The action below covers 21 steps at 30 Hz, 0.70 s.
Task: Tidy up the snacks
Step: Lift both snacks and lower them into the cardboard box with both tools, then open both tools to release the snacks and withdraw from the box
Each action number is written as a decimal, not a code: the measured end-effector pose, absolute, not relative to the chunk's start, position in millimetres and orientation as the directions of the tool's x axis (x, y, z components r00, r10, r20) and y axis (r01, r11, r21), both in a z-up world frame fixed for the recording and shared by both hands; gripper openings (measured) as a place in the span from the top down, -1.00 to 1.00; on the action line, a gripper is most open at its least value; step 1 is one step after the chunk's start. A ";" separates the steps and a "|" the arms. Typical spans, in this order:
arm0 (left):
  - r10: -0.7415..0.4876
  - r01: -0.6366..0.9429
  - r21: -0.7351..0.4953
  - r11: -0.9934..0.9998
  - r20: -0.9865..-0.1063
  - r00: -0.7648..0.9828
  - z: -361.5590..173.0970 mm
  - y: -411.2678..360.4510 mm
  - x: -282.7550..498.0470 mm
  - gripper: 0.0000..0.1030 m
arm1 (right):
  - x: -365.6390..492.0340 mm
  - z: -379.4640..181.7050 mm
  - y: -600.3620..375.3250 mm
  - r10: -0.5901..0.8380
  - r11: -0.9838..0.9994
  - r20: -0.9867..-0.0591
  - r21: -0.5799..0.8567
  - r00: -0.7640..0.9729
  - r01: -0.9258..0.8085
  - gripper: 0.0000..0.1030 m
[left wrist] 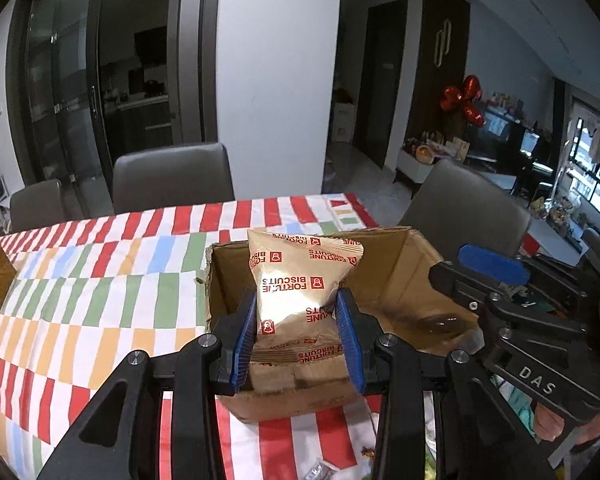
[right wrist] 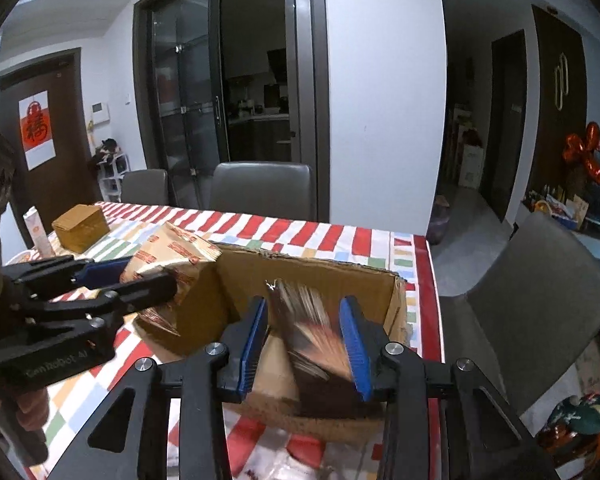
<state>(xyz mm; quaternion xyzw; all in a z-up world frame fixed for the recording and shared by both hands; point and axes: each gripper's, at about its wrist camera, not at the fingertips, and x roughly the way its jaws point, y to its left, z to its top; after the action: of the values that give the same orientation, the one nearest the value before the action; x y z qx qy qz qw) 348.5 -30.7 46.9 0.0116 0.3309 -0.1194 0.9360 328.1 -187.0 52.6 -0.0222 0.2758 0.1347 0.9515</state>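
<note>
two grippers work over one table (left wrist: 100, 280) whose striped cloth runs out of frame on the near side. on it stands an open cardboard box (left wrist: 396, 276), its near wall mostly hidden behind the fingers in both views and its floor only partly visible. the left gripper (left wrist: 298, 332) is clamped on a gold biscuit bag (left wrist: 296, 280), which is held upright above the box's left end; the bag's lower edge is lost behind the blue pads and the box rim, so whether it touches the box cannot be told. the right gripper (right wrist: 306, 338) has its pads closed against a dark packet (right wrist: 312, 328) over the box; motion blur smears the packet, so its print is unreadable, and its bottom is cut off by the gripper. a wooden block (right wrist: 80, 227) sits far off on the table, half cropped in the left view. small wrappers (left wrist: 320, 470) near the bottom edge are too blurred to name.
</note>
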 end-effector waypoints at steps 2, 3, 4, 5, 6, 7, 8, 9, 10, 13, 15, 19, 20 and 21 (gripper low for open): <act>-0.214 0.224 -0.067 0.972 -0.643 0.735 41.8 -32.3 358.0 0.21 | 335.4 48.4 -186.8 0.224 0.967 -0.536 0.019 0.814 -0.254 0.24; -0.203 0.210 -0.068 0.975 -0.649 0.733 40.4 -31.3 359.9 0.13 | 337.3 47.1 -187.2 0.218 0.969 -0.533 0.018 0.817 -0.246 0.24; -0.187 0.191 -0.066 0.979 -0.652 0.735 39.0 -30.1 360.2 -0.08 | 339.9 46.8 -187.1 0.206 0.972 -0.537 0.016 0.818 -0.234 0.23; -0.179 0.181 -0.063 0.981 -0.645 0.743 38.6 -29.0 357.3 -0.24 | 340.1 45.0 -188.2 0.203 0.973 -0.544 0.018 0.814 -0.230 0.23; -0.169 0.178 -0.051 0.983 -0.639 0.750 39.0 -29.1 352.4 -0.27 | 338.9 44.7 -188.3 0.209 0.972 -0.547 0.026 0.811 -0.233 0.23; -0.161 0.178 -0.039 0.983 -0.638 0.753 39.0 -28.6 350.4 -0.28 | 338.9 43.9 -188.7 0.213 0.972 -0.553 0.036 0.805 -0.232 0.23; -0.155 0.177 -0.030 0.984 -0.638 0.754 39.6 -28.2 345.9 -0.29 | 337.2 43.1 -189.4 0.214 0.972 -0.556 0.040 0.803 -0.231 0.23; -0.153 0.177 -0.028 0.984 -0.641 0.752 40.5 -27.1 341.4 -0.30 | 334.6 42.6 -189.5 0.218 0.971 -0.557 0.043 0.801 -0.234 0.23; -0.153 0.178 -0.027 0.984 -0.643 0.750 41.9 -26.0 339.5 -0.31 | 331.3 42.5 -189.2 0.220 0.971 -0.560 0.045 0.799 -0.237 0.23; -0.138 0.163 -0.018 0.987 -0.629 0.765 47.6 -22.6 319.7 -0.41 | 318.0 41.9 -189.2 0.232 0.969 -0.560 0.058 0.796 -0.242 0.22; -0.128 0.152 -0.014 0.988 -0.619 0.775 51.2 -19.4 310.0 -0.44 | 310.6 42.1 -188.0 0.233 0.968 -0.557 0.057 0.797 -0.243 0.18; -0.101 0.138 0.015 0.990 -0.600 0.793 55.0 -14.6 284.0 -0.45 | 286.6 43.6 -183.6 0.240 0.966 -0.539 0.052 0.807 -0.253 0.12; -0.099 0.136 0.017 0.991 -0.593 0.799 55.5 -13.4 275.8 -0.47 | 281.1 44.0 -182.1 0.245 0.965 -0.537 0.054 0.807 -0.256 0.07; -0.094 0.130 0.019 0.991 -0.589 0.802 55.5 -12.1 269.9 -0.48 | 275.2 44.0 -180.9 0.250 0.964 -0.533 0.058 0.808 -0.260 0.06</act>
<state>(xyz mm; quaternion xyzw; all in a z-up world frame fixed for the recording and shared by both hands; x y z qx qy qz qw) 269.9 -12.1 55.5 0.0294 0.3087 -0.0591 0.9489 275.2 -180.9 44.0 -0.0091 0.2792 0.1340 0.9508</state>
